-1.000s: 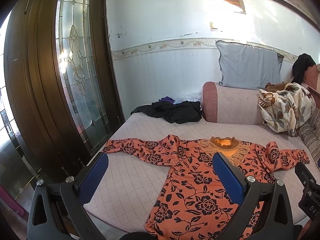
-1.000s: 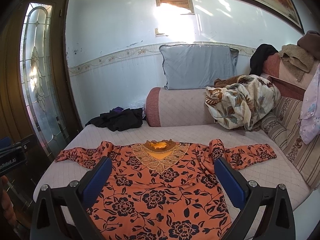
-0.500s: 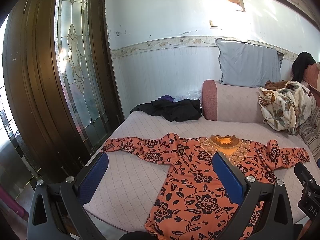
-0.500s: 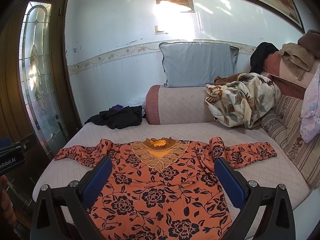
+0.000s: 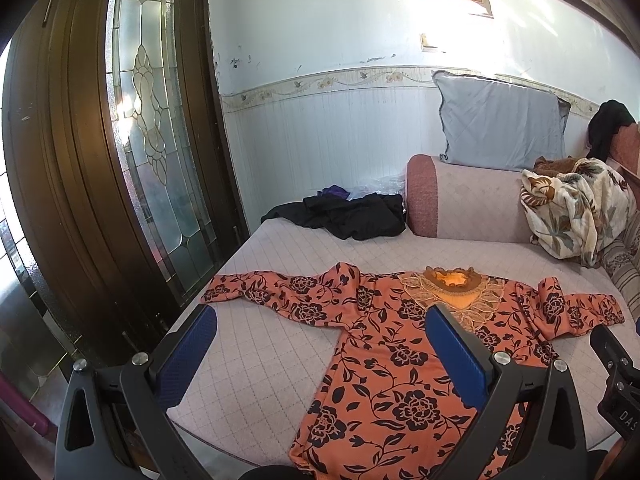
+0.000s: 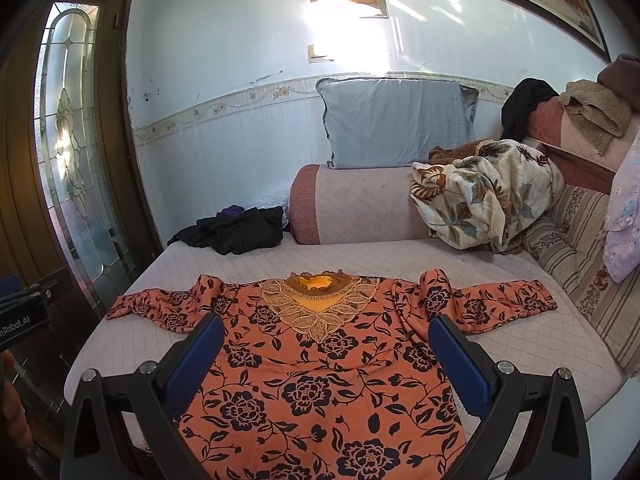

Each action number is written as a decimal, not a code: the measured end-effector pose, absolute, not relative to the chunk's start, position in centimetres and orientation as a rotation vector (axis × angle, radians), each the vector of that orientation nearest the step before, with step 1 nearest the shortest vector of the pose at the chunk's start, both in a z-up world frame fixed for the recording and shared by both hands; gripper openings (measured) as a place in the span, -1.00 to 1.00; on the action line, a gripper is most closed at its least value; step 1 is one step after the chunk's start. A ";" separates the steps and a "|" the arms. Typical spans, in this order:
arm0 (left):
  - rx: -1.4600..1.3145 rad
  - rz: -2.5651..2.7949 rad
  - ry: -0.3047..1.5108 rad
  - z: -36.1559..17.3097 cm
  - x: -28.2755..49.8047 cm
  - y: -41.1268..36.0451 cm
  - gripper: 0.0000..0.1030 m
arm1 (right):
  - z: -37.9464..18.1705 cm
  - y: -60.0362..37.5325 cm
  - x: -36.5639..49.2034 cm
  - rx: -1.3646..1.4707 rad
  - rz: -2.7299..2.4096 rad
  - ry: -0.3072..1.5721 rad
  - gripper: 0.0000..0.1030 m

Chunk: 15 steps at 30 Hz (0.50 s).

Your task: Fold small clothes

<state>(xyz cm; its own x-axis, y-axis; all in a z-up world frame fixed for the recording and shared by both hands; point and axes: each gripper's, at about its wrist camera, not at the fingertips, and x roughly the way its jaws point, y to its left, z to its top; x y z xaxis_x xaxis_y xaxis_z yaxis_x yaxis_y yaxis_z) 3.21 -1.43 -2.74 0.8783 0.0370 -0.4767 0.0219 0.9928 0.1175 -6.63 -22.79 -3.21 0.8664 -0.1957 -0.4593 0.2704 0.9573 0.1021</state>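
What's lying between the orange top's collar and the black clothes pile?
Nothing: only bare quilted cover separates the collar from the black pile. The right wrist view shows it best.

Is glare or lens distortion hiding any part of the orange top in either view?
Left wrist view: sun patch blows out the wall, not the orange top; fisheye bows the door frame. Right wrist view: the same glare sits on the wall; the top is evenly lit and sharp, partly hidden by the open right tool.
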 end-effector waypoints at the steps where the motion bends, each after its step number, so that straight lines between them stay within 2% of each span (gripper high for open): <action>1: 0.121 0.010 0.500 -2.8 3.3 -1.4 1.00 | -3.2 -22.8 -6.5 0.166 -0.244 0.463 1.00; 15: 0.163 0.020 0.534 -4.2 6.4 -3.5 1.00 | -4.9 -24.6 -3.5 0.194 -0.241 0.488 1.00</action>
<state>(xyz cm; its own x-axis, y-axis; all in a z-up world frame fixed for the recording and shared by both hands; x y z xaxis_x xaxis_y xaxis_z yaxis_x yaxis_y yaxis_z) 6.44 -3.46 -4.16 0.8611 0.0614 -0.5048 0.0232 0.9869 0.1595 -3.50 -24.59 -4.89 0.8562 -0.1817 -0.4837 0.2739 0.9534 0.1267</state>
